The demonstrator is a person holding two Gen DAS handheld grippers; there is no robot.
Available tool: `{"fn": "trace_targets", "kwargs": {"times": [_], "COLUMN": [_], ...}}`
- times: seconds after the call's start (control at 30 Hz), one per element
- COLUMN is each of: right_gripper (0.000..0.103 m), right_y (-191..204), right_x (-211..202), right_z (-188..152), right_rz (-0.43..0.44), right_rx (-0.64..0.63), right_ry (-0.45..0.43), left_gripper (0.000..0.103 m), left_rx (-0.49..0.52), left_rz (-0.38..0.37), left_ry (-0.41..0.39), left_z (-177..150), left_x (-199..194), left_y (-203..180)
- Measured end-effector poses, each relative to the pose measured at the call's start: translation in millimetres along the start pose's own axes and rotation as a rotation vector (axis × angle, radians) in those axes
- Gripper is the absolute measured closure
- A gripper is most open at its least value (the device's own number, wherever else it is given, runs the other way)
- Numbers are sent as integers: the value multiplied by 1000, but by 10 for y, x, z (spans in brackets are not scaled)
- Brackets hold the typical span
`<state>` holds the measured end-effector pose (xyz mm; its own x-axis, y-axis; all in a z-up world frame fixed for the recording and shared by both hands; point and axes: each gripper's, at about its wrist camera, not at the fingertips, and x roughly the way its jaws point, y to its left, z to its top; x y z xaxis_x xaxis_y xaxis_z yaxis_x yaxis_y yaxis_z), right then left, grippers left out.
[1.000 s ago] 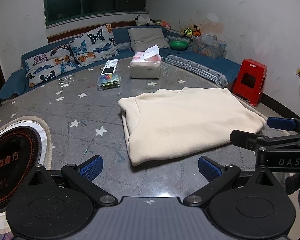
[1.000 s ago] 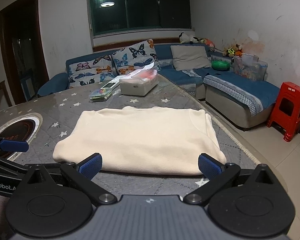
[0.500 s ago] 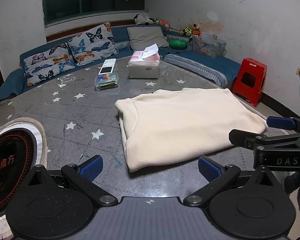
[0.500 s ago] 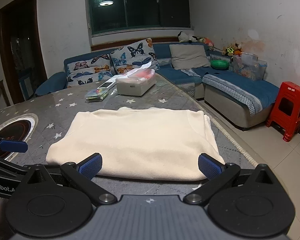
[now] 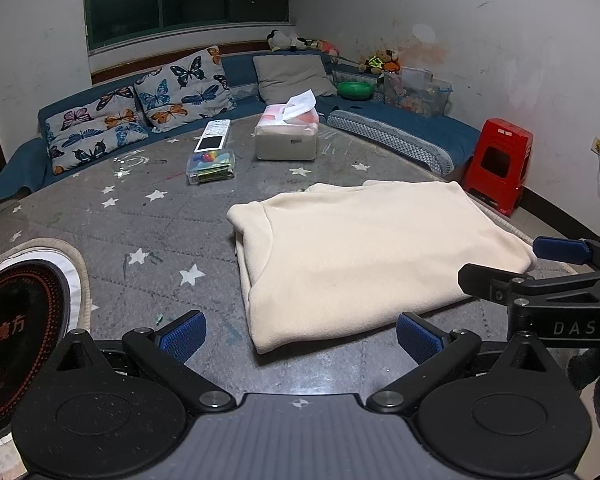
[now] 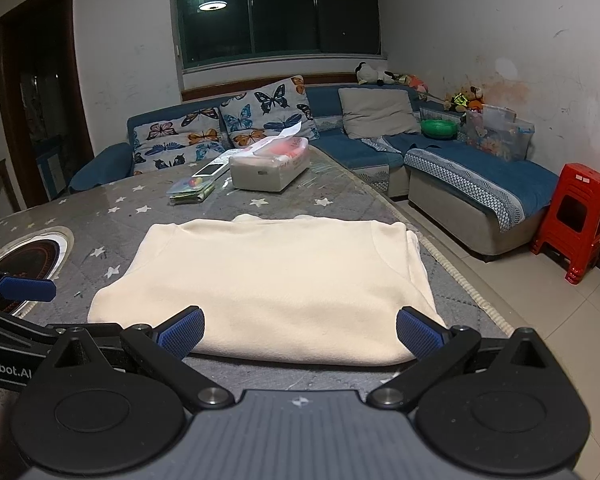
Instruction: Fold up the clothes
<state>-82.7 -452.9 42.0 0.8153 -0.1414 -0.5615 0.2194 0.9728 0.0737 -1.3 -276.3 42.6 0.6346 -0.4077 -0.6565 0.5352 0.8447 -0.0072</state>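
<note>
Cream garment (image 5: 364, 256): folded into a flat rectangle on the grey star-printed table cover (image 5: 140, 220), near the table's right edge.
Left gripper (image 5: 300, 332): jaws wide apart, empty, its blue pads (image 5: 182, 336) just short of the garment's near left corner.
Right gripper (image 6: 300, 330): jaws spread, empty, pads at the garment's near hem; contact cannot be told.
Writing: "DAS" on the right gripper's body in the left view; "nRobot.AI" on the left gripper's body in the right view; red Chinese characters on the round black cooktop (image 5: 16, 336).
Behind: tissue box (image 5: 287, 136), remote (image 5: 213, 141), clear case (image 5: 212, 166).
Change: both cameras sit slightly nearer the garment than a second ago; the fold itself looks unchanged.
</note>
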Motion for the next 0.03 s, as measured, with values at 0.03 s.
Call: {"fn": "trace_targets", "kwargs": {"times": [0.03], "right_gripper": [0], "right_y": [-2], "right_x": [1], "right_z": [-2], "right_rz": [0], "right_rx": [0], "right_ry": [1], "left_gripper": [0], "left_rx": [-2], "left_rz": [0], "left_ry": [1], "left_z": [-1], "left_x": [1], "left_y": [5]}}
